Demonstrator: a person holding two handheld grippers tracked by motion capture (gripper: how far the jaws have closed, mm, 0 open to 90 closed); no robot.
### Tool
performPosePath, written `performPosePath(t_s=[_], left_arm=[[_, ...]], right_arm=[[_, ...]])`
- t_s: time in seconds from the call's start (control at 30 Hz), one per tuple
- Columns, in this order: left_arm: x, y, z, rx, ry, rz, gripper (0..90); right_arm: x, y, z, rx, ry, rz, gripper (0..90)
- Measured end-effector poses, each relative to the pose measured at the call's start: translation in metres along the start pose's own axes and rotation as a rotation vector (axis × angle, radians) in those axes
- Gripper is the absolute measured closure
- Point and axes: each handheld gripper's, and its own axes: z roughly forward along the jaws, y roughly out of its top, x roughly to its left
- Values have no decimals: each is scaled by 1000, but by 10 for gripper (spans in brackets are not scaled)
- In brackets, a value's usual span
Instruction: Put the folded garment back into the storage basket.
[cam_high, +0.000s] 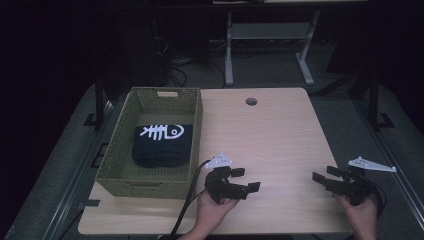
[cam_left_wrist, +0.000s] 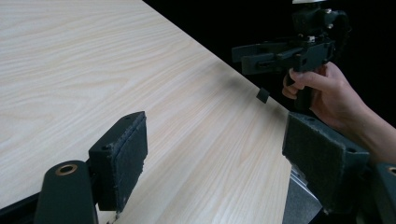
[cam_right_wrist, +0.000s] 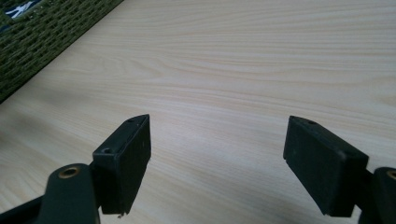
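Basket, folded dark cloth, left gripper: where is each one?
Basket (cam_high: 116, 172): high view, front-left woven wall.
Folded dark cloth (cam_high: 161, 150): high view, plain part below the fish-bone print.
Left gripper (cam_high: 247, 179): high view, midway between its fingertips.

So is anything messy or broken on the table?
Nothing stands out. The dark folded cloth with a white fish-bone picture lies neatly inside the green basket. The wooden table looks clean and unspilled. Both the left gripper and the right gripper are open, holding nothing.

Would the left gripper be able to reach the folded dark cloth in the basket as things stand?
Probably yes: the left gripper is open, nothing held, beside the open-topped basket; the cloth lies uncovered, though the near wall must be cleared.
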Motion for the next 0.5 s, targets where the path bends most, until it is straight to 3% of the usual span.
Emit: performPosePath(t_s=[0.27, 0.43, 0.5], left_arm=[[-5, -17, -6, 18, -2, 27, 219], [-7, -29, -11, 10, -17, 45, 221], [-10, -31, -12, 16, -19, 57, 221]], right_arm=[[18, -10, -3, -29, -10, -11, 206], [30, -23, -5, -60, -22, -51, 202], [34, -26, -5, -78, -13, -38, 200]])
